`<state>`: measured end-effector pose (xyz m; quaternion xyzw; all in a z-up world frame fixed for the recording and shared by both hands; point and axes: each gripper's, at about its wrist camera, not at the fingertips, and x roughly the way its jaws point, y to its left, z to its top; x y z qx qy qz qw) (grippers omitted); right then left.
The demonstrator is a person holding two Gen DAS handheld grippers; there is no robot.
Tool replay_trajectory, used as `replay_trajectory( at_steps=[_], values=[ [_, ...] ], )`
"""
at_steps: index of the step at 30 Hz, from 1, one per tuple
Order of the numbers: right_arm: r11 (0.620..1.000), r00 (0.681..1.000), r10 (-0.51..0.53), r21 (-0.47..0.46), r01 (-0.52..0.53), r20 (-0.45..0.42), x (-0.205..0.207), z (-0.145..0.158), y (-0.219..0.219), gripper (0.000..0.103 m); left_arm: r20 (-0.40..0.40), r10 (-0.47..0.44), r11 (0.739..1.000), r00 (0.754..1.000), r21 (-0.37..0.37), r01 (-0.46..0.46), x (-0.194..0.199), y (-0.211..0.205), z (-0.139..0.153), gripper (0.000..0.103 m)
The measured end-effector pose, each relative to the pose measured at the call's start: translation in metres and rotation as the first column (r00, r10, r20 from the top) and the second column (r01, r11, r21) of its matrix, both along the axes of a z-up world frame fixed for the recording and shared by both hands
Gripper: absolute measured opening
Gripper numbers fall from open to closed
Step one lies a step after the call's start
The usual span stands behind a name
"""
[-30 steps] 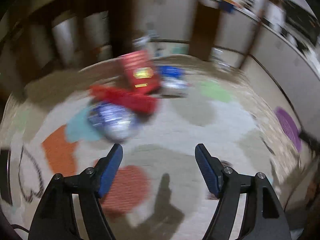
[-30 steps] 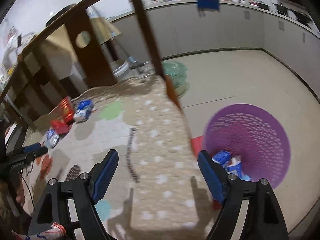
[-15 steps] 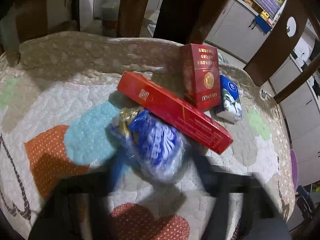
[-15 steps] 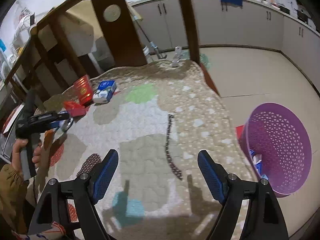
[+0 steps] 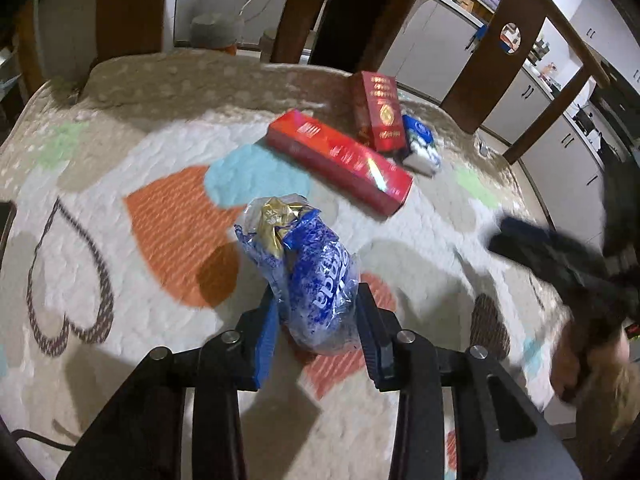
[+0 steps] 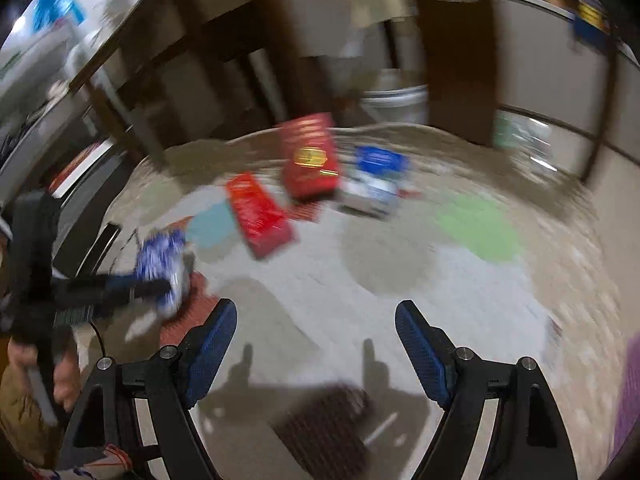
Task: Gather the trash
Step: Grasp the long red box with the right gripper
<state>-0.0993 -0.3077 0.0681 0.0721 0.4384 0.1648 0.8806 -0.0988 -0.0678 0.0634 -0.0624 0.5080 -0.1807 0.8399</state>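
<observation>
My left gripper (image 5: 316, 316) is shut on a crumpled blue and white plastic wrapper (image 5: 312, 276) with a gold end, held just above the quilted mat. It also shows at the left of the right wrist view (image 6: 160, 264). Beyond it lie a long red box (image 5: 340, 160), an upright red box (image 5: 380, 116) and a blue and white pack (image 5: 420, 148). My right gripper (image 6: 316, 340) is open and empty, over the mat, facing the long red box (image 6: 258, 214), the other red box (image 6: 310, 158) and the pack (image 6: 376, 180).
The beige mat (image 5: 120, 152) with coloured patches covers the floor. Dark wooden furniture legs (image 5: 124, 4) stand along its far edge. White cabinets (image 5: 560, 120) line the right. A sliver of the purple basket (image 6: 628, 400) shows at the right edge.
My left gripper has closed on the blue wrapper and lifted it off the mat. My right gripper has swung left, away from the purple basket, toward the boxes.
</observation>
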Motion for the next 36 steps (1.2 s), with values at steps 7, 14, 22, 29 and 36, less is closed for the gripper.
replay_trajectory(
  at_steps=[7, 14, 22, 29, 36],
  values=[
    [0.984, 0.990, 0.138, -0.110, -0.140, -0.028, 0.079, -0.018, 0.084, 0.085, -0.033, 0.039, 0.999, 0.999, -0.034, -0.040, -0.003, 0.025, -0.020, 0.037],
    [0.982, 0.988, 0.112, -0.137, -0.126, -0.110, 0.104, -0.041, 0.103, 0.043, -0.049, 0.073, 0.994, 0.996, -0.083, -0.077, -0.004, 0.039, -0.027, 0.040],
    [0.998, 0.984, 0.033, -0.052, -0.042, -0.175, 0.047, -0.036, 0.061, 0.043, -0.044, 0.037, 0.996, 0.998, -0.082, -0.040, -0.016, 0.032, -0.023, 0.039],
    [0.997, 0.977, -0.039, -0.069, 0.025, -0.208, -0.031, -0.039, 0.017, 0.064, -0.038, -0.012, 0.999, 0.999, -0.044, 0.010, -0.024, 0.018, -0.022, 0.041],
    [0.995, 0.985, -0.062, -0.089, 0.048, -0.162, -0.027, -0.039, 0.014, 0.079, -0.024, 0.012, 1.000, 1.000, 0.008, -0.012, -0.017, 0.014, -0.023, 0.052]
  ],
)
